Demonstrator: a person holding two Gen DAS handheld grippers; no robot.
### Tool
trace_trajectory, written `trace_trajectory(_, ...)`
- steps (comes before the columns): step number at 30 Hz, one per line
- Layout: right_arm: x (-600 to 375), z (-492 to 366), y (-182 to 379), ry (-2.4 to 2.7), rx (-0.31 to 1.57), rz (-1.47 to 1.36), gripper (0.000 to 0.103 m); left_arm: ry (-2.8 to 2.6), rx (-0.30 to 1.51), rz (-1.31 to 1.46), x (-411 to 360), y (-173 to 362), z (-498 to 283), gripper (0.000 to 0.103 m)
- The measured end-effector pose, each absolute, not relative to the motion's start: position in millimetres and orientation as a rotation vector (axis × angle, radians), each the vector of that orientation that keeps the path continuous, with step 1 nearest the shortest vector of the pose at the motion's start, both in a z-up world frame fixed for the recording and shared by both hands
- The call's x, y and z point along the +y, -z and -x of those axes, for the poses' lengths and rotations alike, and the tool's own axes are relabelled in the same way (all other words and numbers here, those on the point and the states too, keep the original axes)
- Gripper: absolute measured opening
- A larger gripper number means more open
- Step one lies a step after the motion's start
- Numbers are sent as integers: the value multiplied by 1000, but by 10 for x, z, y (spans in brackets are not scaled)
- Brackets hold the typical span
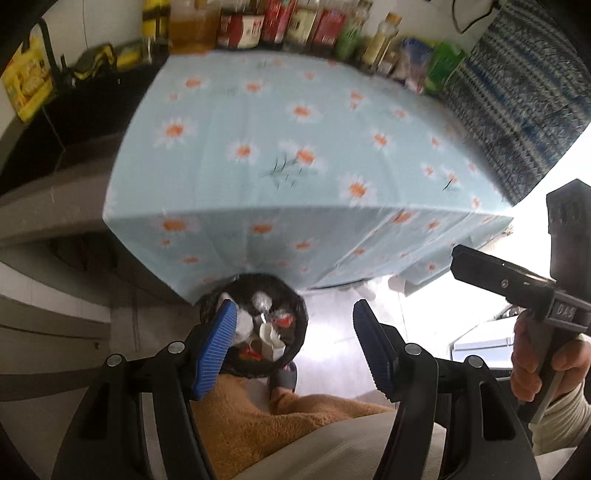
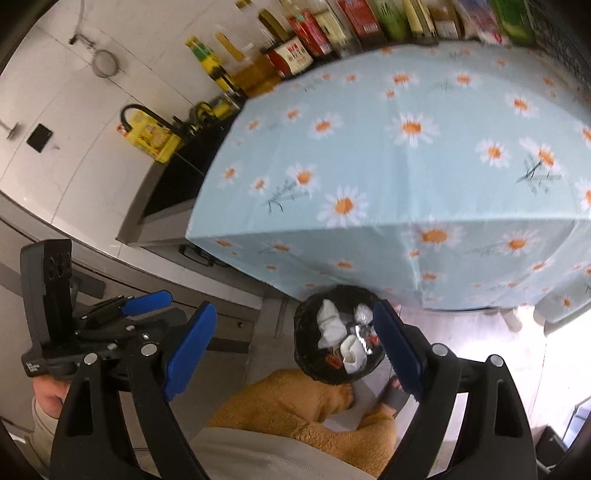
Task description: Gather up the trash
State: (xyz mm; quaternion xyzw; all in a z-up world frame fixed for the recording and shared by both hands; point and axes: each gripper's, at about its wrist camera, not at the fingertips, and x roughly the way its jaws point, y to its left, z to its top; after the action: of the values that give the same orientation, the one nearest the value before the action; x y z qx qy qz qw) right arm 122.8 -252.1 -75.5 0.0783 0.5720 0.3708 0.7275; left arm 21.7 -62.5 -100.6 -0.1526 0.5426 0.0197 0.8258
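Observation:
A black trash bin (image 1: 295,334) (image 2: 306,347) stands on the floor at the front edge of the table. It holds crumpled white paper (image 2: 330,325), a foil wad (image 2: 362,313) and red wrappers (image 1: 282,319). My left gripper (image 1: 293,345) is open and empty, held above the bin and the person's lap. My right gripper (image 2: 295,350) is open and empty, also above the bin. The right gripper shows in the left wrist view (image 1: 517,284), and the left gripper shows in the right wrist view (image 2: 122,314).
The table (image 1: 295,147) (image 2: 406,166) wears a light blue daisy cloth. Bottles and jars (image 1: 277,26) (image 2: 332,29) line its far edge. A dark sink counter (image 2: 177,177) lies to the left. The person's orange trousers (image 2: 295,406) and a slipper (image 2: 395,395) are below.

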Motion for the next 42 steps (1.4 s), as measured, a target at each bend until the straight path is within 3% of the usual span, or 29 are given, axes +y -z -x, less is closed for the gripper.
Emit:
trace_trajectory(10, -2676, -1253, 205, -787, 1086, -143, 88, -24, 1018, 236, -650, 438, -186, 64)
trace_trajectory(12, -2687, -1239, 89, -780, 1065, -149, 95, -14, 998, 239, -622, 341, -187, 67)
trace_trajectory(18, -2627, -1115, -223, -783, 994, -82, 95, 15, 962, 219, -662, 111, -165, 71)
trace_trajectory(22, -2632, -1072, -319, -781, 980, -90, 95, 15, 949, 214, -667, 1, -140, 82)
trace_trajectory(26, -2663, -1044, -390, -766, 971, -97, 97, 11, 948, 206, -655, -58, -130, 84)
trace_trajectory(28, -2686, -1032, -426, -766, 962, -102, 98, 2, 943, 217, -621, -72, -129, 95)
trace_trajectory(29, -2694, -1023, -448, -767, 956, -97, 98, -19, 926, 224, -598, -88, -115, 96)
trace_trajectory(42, -2791, -1011, -614, -740, 906, -78, 98, -49, 904, 251, -586, -179, -84, 96)
